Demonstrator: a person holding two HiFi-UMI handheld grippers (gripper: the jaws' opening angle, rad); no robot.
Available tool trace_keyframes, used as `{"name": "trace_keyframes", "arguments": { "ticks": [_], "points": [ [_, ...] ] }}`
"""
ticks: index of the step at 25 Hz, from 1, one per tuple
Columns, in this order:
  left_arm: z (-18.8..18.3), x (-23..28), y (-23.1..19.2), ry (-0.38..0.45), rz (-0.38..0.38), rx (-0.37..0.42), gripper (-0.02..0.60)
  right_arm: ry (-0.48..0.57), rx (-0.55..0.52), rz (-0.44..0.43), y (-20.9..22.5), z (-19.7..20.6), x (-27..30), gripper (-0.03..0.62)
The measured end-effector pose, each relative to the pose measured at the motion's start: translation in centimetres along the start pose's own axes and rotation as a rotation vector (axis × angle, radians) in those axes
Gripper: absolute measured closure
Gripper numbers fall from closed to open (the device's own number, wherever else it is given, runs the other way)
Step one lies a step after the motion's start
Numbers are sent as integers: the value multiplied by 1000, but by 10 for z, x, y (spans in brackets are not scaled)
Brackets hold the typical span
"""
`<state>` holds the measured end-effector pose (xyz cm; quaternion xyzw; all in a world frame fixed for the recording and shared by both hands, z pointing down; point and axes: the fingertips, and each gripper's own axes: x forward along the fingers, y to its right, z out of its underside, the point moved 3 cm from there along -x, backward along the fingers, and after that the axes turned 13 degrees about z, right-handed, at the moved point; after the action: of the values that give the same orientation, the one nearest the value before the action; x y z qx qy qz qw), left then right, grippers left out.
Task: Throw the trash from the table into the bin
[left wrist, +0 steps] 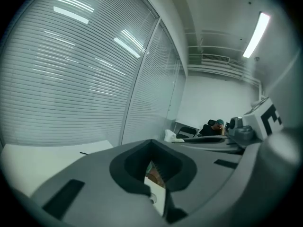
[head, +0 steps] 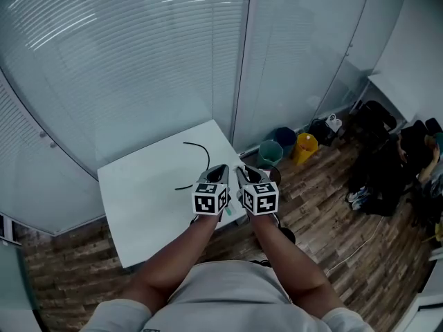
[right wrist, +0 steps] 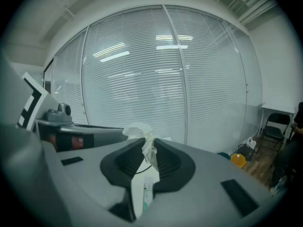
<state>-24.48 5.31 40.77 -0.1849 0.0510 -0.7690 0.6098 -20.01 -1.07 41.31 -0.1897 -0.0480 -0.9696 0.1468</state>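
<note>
White tissue [right wrist: 139, 132] pinched in near-closed right gripper [right wrist: 147, 156]; left gripper [left wrist: 152, 174] closed, empty

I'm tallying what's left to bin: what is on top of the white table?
A black cable lies on the white table. The left gripper and the right gripper, which grips a white tissue, cover its right-hand corner, so anything beneath them cannot be seen.

Closes in behind tall glass panels [head: 138, 61] with lowered white blinds [right wrist: 142, 79], streaked with mirrored ceiling lights. Runs out over dark wood planks [head: 332, 213]. Holds a white desk [head: 152, 199] near the glass and a black folding chair [right wrist: 272, 129] by a white wall [head: 415, 47]. Glows under a ceiling strip light [left wrist: 256, 33].
</note>
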Motion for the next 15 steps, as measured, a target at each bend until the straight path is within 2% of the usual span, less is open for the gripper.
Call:
{"name": "trace_keyframes", "arguments": {
  "ticks": [9,15],
  "points": [
    [15,94,85,-65,104,47,575,-10,66,105,123,21,-34,528],
    [34,154,146,-116,168,66,575,-28,132,170,205,48,-60,528]
  ]
}}
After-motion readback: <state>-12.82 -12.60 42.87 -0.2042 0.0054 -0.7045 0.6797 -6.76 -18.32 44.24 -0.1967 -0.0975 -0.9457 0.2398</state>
